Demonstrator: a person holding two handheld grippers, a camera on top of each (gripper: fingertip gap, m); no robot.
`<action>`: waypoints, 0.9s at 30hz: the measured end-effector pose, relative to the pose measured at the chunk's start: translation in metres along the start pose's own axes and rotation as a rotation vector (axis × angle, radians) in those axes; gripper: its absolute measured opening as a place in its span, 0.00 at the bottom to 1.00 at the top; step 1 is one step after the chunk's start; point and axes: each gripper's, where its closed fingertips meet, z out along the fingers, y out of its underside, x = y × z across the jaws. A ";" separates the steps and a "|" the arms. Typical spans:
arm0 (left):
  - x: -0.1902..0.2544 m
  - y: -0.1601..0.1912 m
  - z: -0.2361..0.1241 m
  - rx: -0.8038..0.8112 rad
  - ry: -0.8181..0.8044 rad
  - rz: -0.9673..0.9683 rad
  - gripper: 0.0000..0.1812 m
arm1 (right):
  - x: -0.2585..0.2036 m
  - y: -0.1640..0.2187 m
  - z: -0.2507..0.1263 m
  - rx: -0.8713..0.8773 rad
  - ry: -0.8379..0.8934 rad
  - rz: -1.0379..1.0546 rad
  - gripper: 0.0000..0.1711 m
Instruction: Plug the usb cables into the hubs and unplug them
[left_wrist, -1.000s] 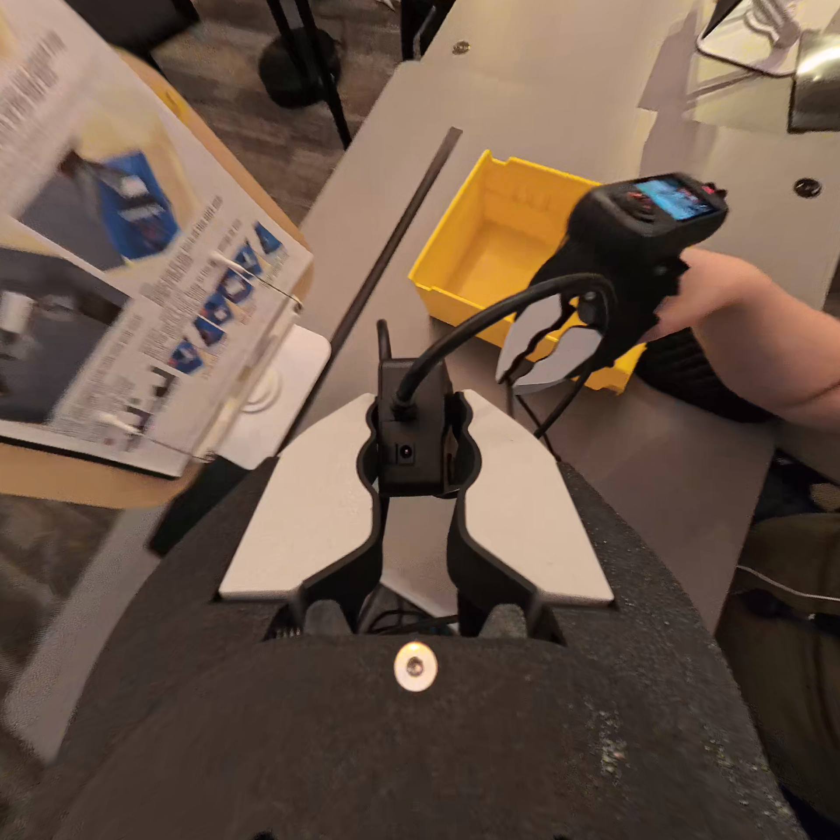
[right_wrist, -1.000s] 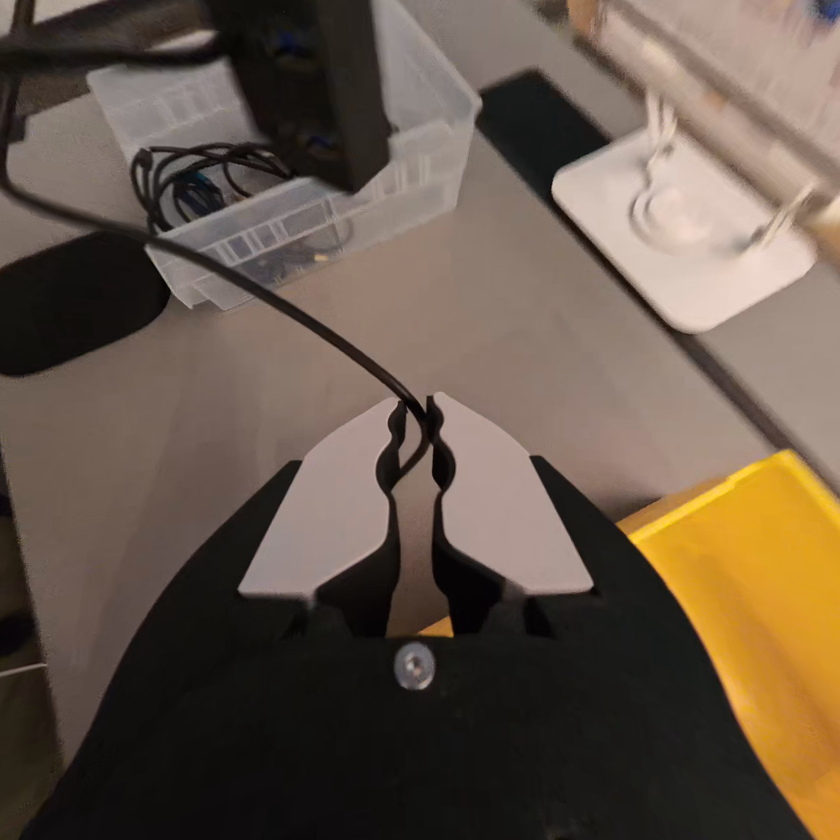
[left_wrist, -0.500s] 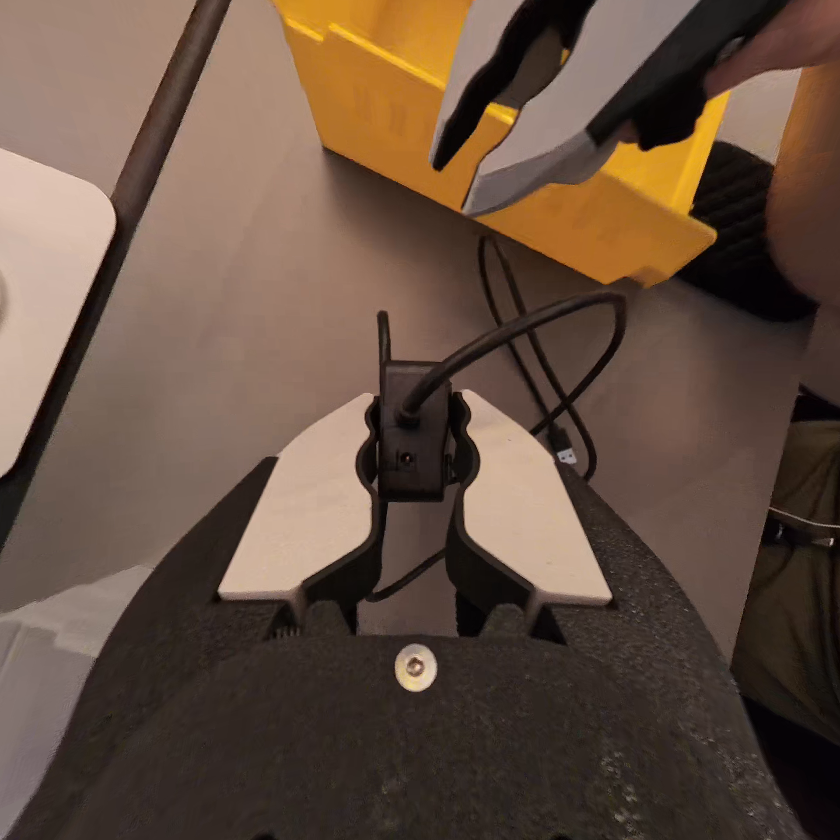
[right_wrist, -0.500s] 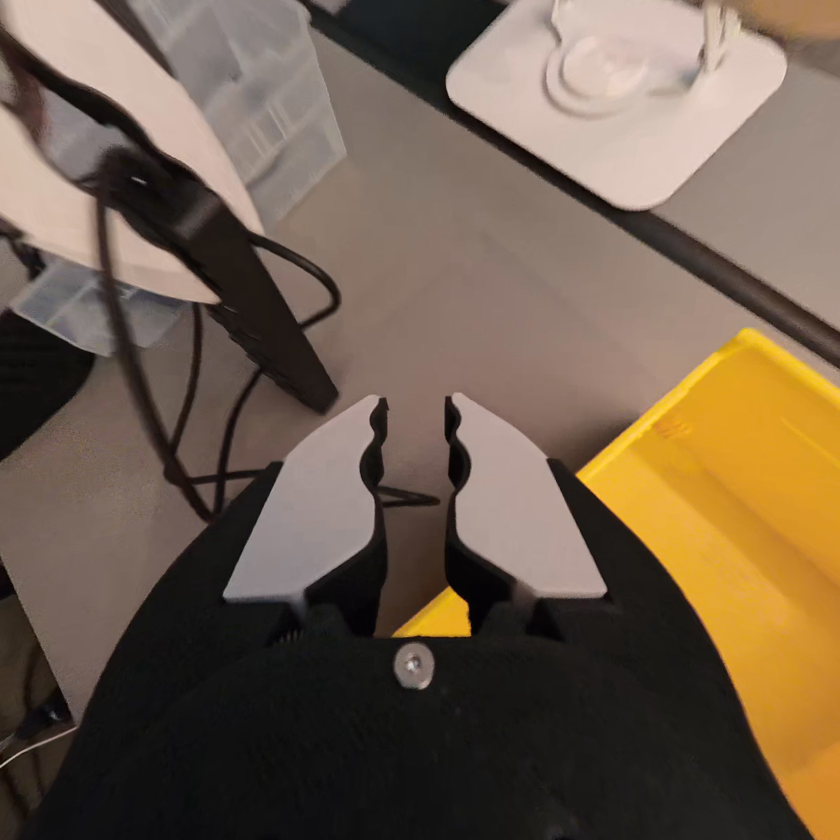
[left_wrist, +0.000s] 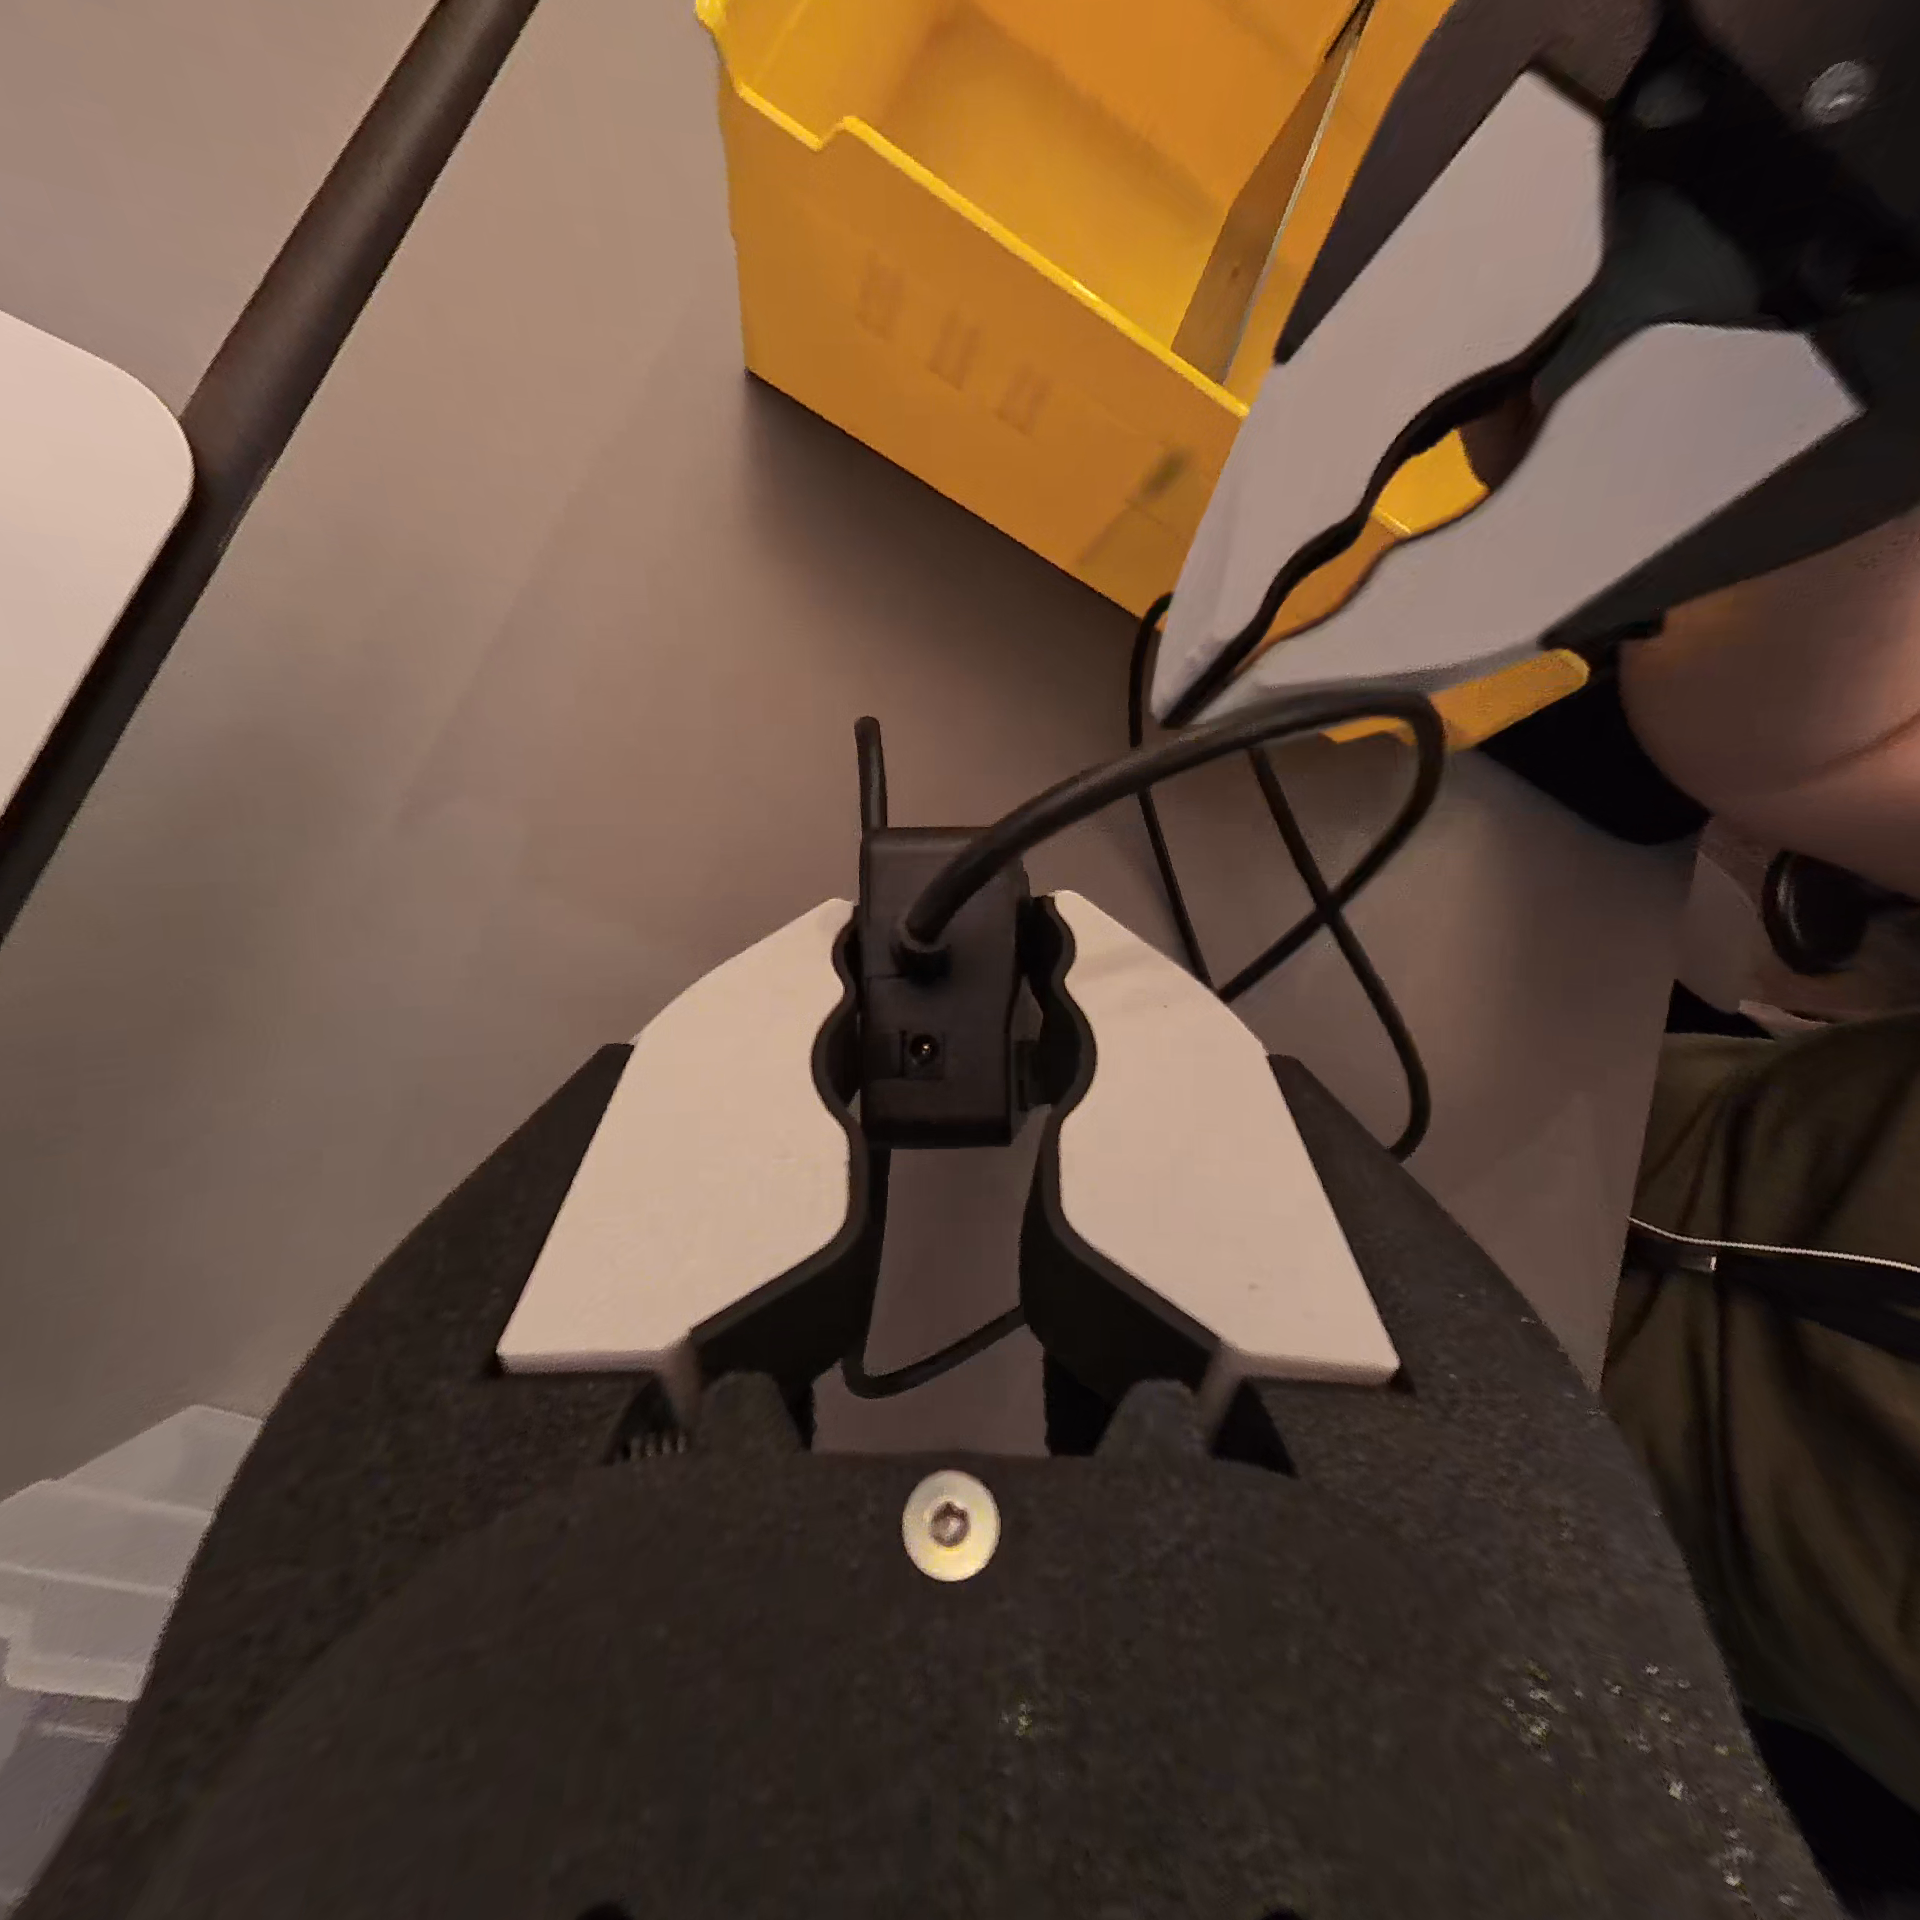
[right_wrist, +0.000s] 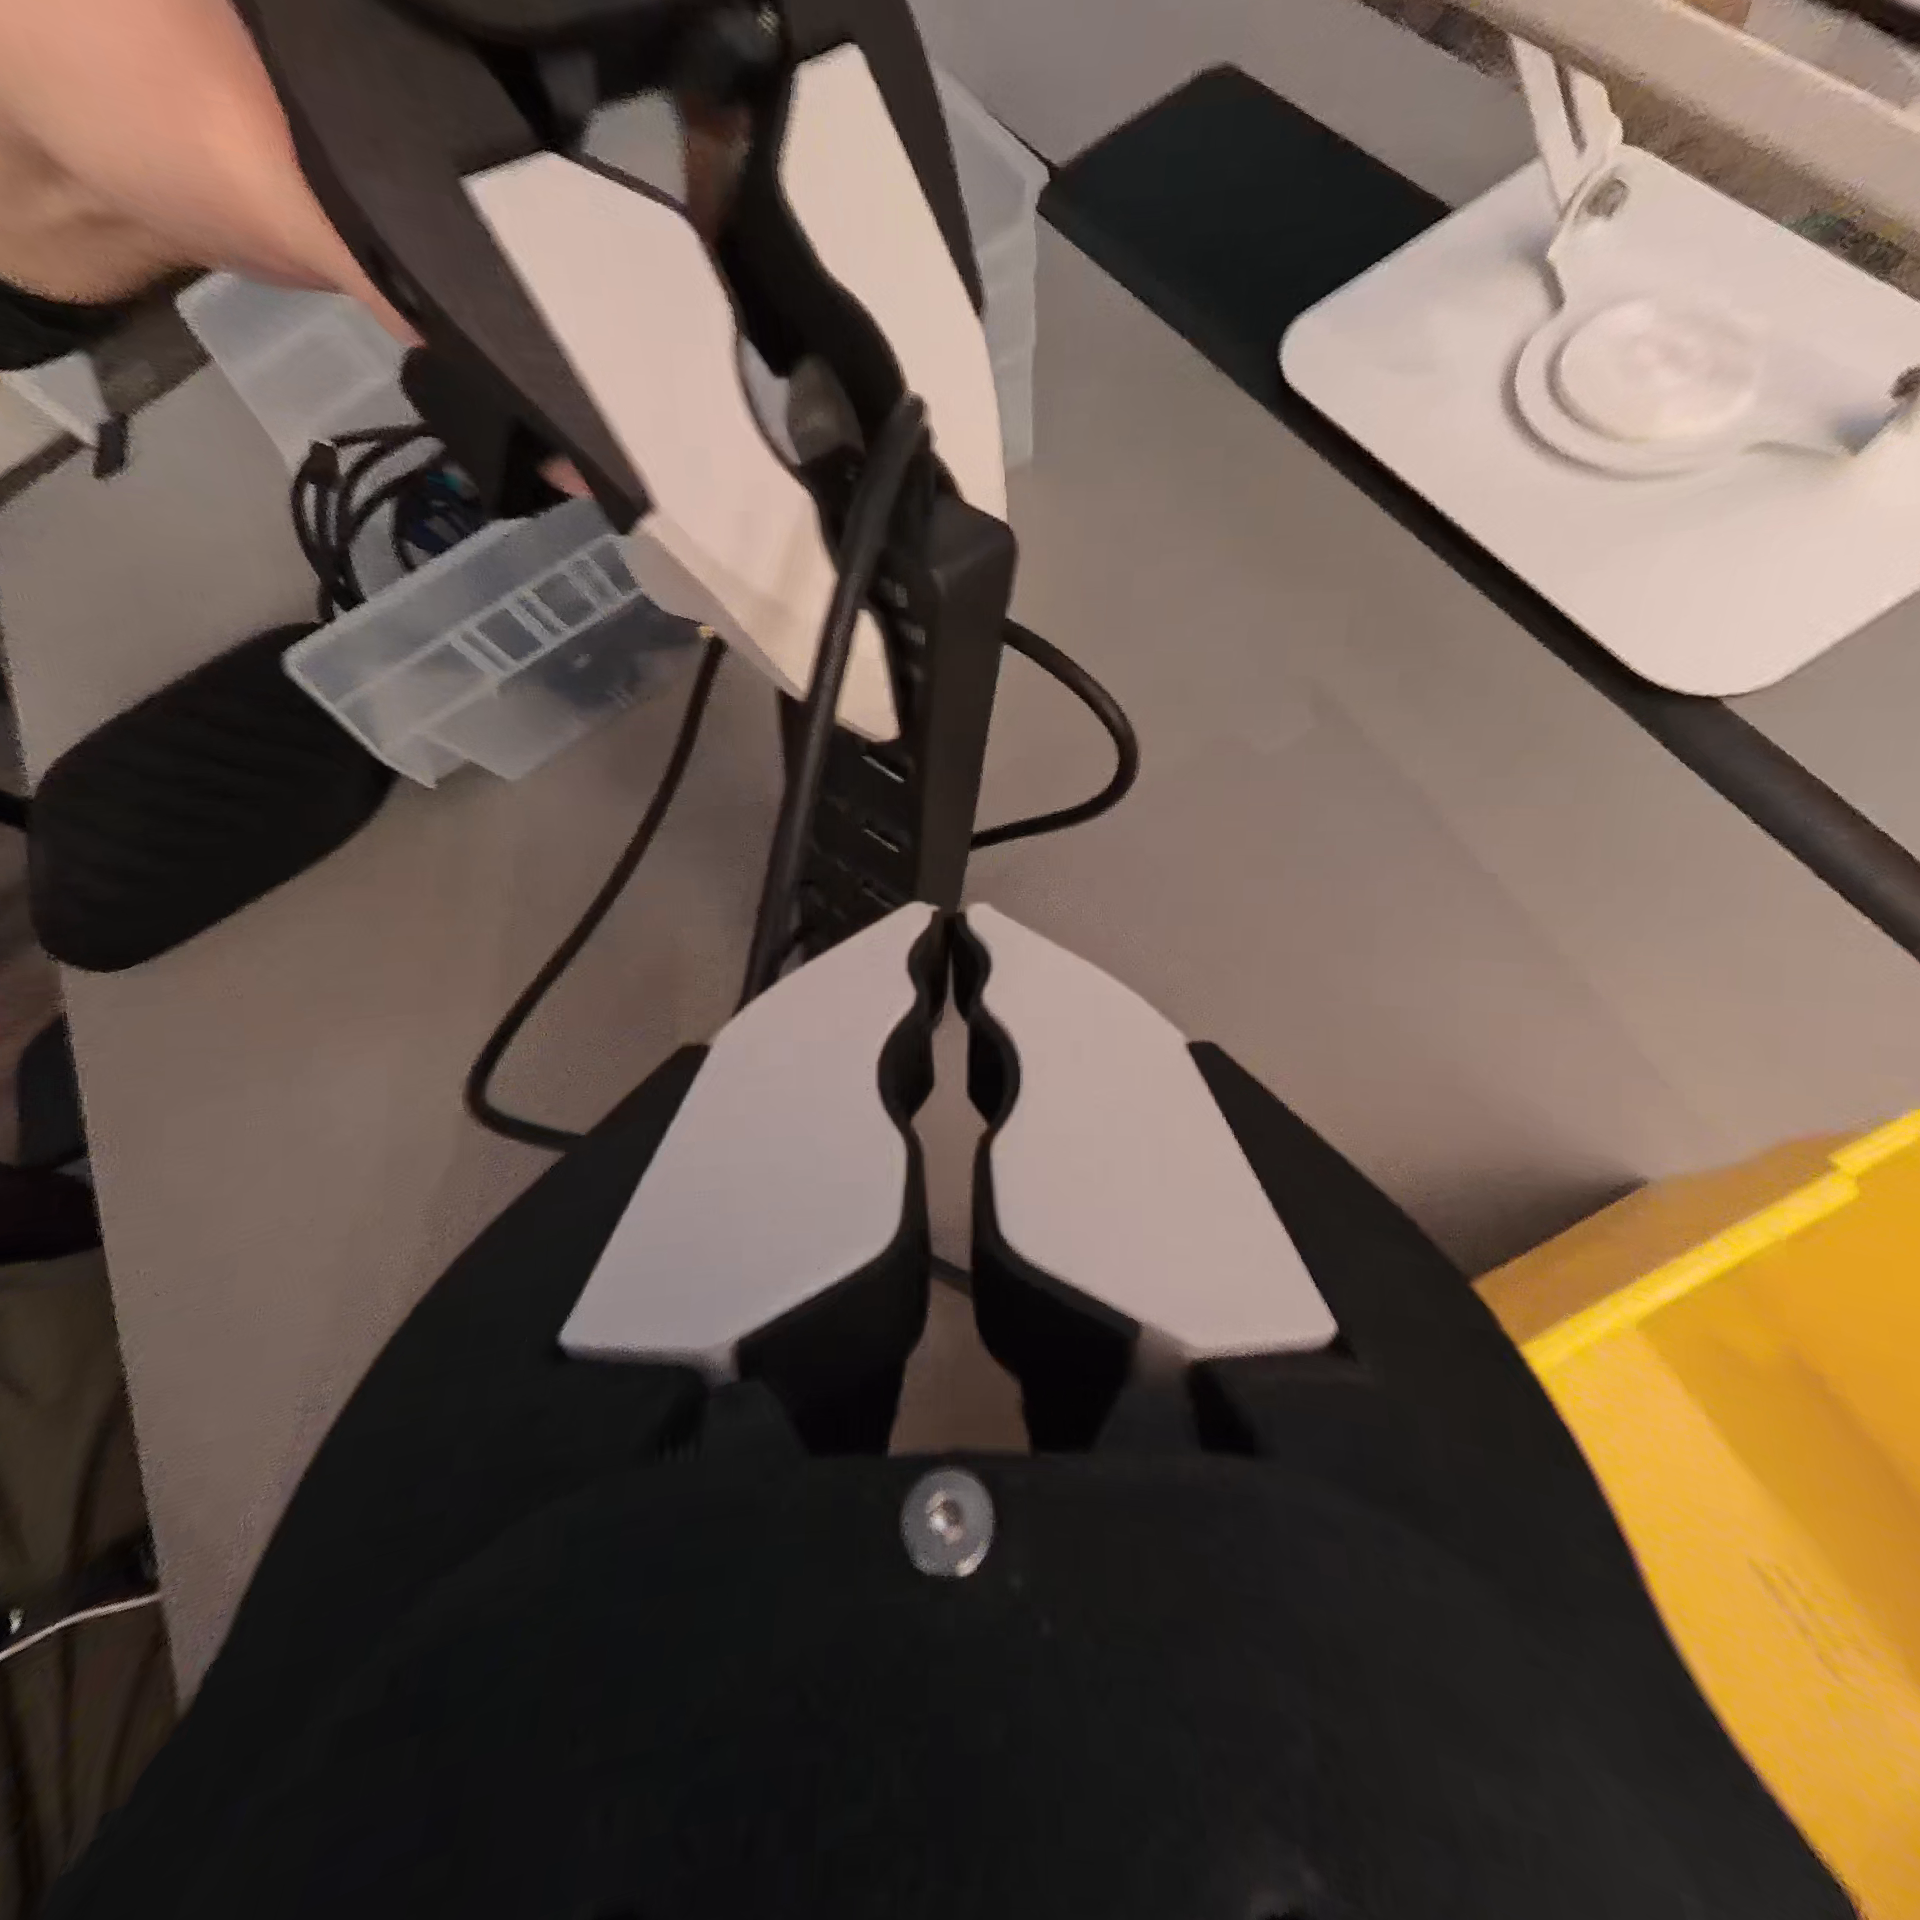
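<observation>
the left gripper (left_wrist: 943, 914) clamps the black rectangular usb hub (left_wrist: 940, 1029) above the grey table (left_wrist: 499, 727), its thick black cable (left_wrist: 1195, 758) arcing toward 2 o'clock. the right gripper (right_wrist: 948, 920) is pinched together on nothing visible, tips just beside the hub's lower end, with the yellow plastic bin (right_wrist: 1714, 1403) at 4 o'clock, a clear plastic box (right_wrist: 468, 665) of cables at 10 and a white square stand base (right_wrist: 1621, 416) at 1.

Dim warm indoor light, soft shadows; wide-angle bending at edges (right view blurrier, perhaps motion); foreground grainy.

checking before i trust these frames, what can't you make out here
- Left wrist view: the USB hub ports, hidden between the left tool fingers.
- Right wrist view: whether any plug sits in the hub; ports too dark.
- Right wrist view: whether the shut right tool pinches anything.
- Right wrist view: clear bin contents, blurred and partly hidden.
</observation>
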 end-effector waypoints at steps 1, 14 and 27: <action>0.000 0.000 0.000 0.004 -0.004 0.006 0.16 | 0.009 0.000 0.001 -0.002 0.049 0.009 0.01; -0.003 0.003 -0.003 0.004 -0.046 -0.046 0.16 | -0.001 0.001 -0.008 -0.052 0.160 -0.090 0.14; 0.013 0.003 -0.034 0.082 0.022 -0.037 0.16 | 0.012 0.061 0.036 -0.365 0.152 0.035 0.01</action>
